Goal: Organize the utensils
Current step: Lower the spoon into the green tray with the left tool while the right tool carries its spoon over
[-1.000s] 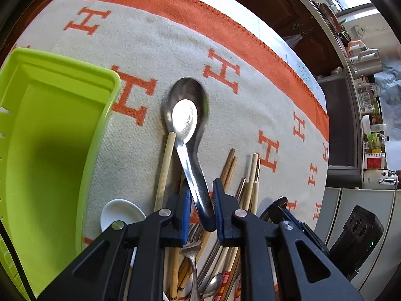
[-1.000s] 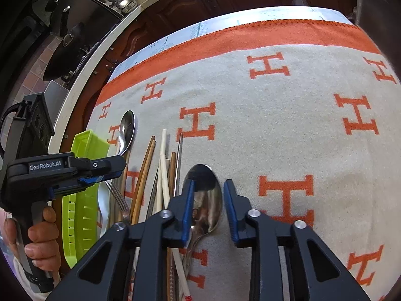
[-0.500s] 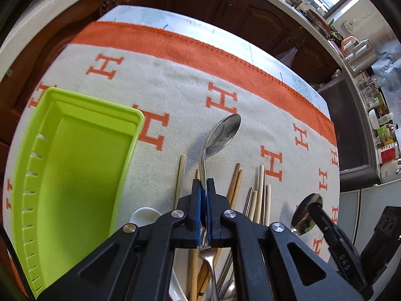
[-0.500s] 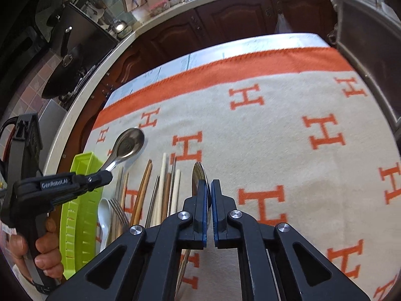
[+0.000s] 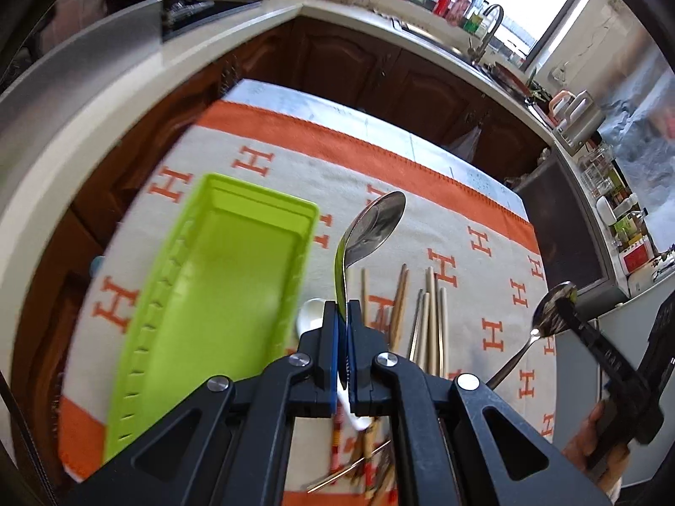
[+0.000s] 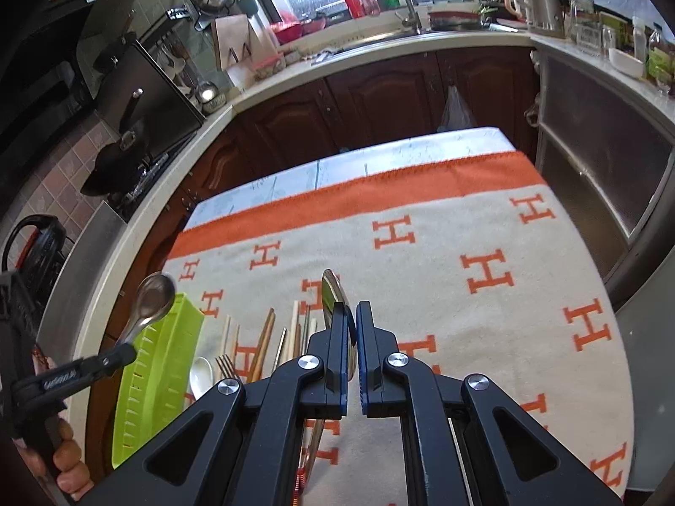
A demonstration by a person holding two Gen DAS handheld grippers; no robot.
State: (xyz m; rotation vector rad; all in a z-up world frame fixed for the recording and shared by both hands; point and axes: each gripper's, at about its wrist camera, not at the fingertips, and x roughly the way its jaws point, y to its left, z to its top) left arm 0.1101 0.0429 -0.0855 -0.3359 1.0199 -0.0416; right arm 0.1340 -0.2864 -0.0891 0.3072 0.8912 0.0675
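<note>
Pinching 1 shiny steel spoon each: left tool [image 5: 342, 316] and right tool [image 6: 351, 316], above ribbed lime tray [image 5: 219, 295].

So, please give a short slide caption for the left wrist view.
Left tool shut on a metal spoon, lifted above the cloth beside the green tray.

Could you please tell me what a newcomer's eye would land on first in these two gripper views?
Most striking are the two shiny metal spoons held up off the table: one clamped in the left gripper, the other in the right gripper. Next comes the bright lime-green plastic tray, empty, on the left of the cream-and-orange H-patterned cloth. Beside the tray lies a heap of wooden chopsticks.
</note>
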